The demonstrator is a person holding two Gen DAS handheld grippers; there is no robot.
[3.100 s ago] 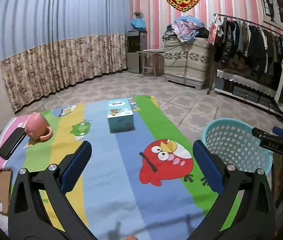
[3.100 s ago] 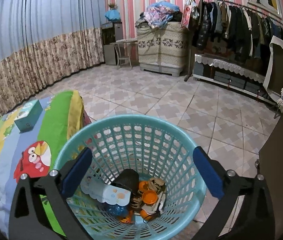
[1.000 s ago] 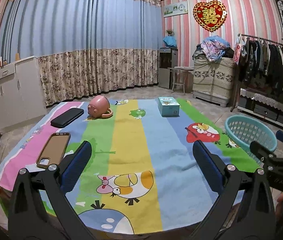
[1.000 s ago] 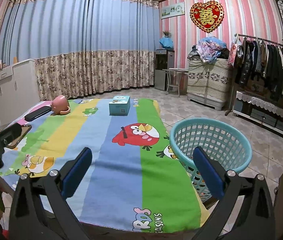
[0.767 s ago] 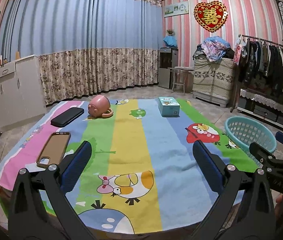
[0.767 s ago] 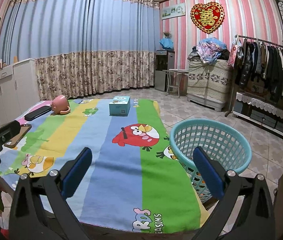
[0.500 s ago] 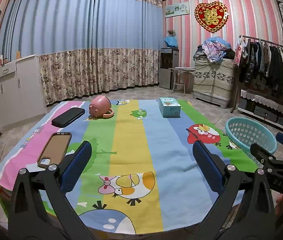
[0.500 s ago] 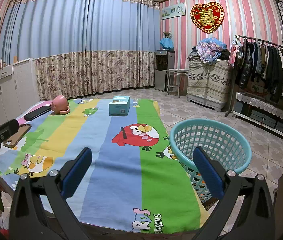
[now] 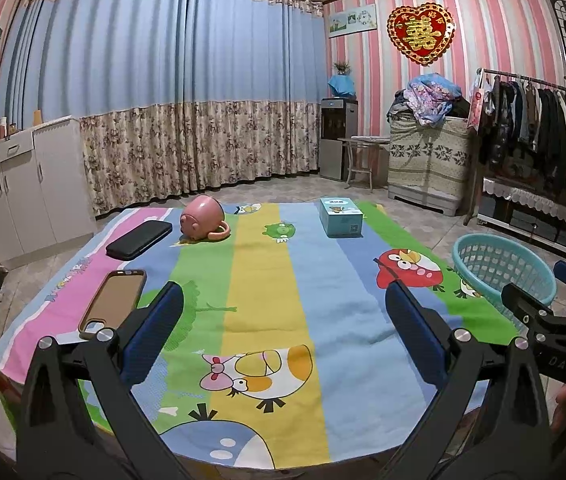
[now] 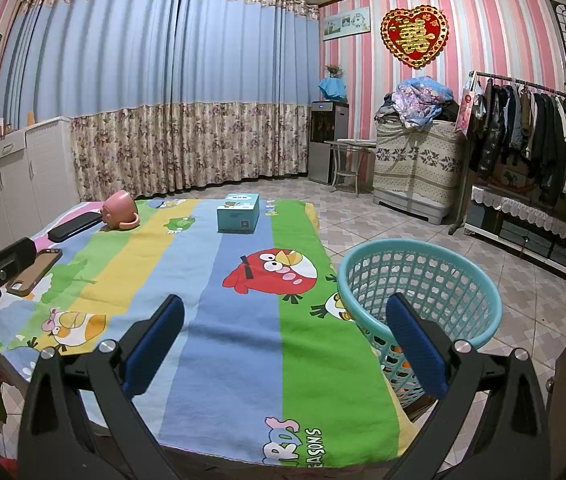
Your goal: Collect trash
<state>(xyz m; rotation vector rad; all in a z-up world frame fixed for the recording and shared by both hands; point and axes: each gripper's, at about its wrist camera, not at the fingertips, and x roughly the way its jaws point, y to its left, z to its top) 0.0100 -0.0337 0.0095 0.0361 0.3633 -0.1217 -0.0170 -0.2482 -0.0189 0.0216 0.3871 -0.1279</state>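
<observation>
A teal plastic basket (image 10: 419,284) stands on the floor at the right edge of the table; it also shows in the left wrist view (image 9: 503,266). Orange items show through its lower wall. My left gripper (image 9: 283,332) is open and empty, held back above the near edge of the colourful cartoon tablecloth (image 9: 261,280). My right gripper (image 10: 283,332) is open and empty, above the table's near right part, beside the basket. On the cloth lie a pink mug (image 9: 202,223) on its side, a light blue box (image 9: 340,222), a black case (image 9: 139,240) and a brown phone case (image 9: 113,304).
White cabinets (image 9: 23,184) stand at the left wall. A clothes rack (image 10: 539,152) and a covered cabinet with piled cloth (image 10: 419,160) stand at the right. Tiled floor lies beyond the table.
Since three seconds ago both grippers have pulled back from the table and the basket, so the whole table shows. Over the last second they have barely moved.
</observation>
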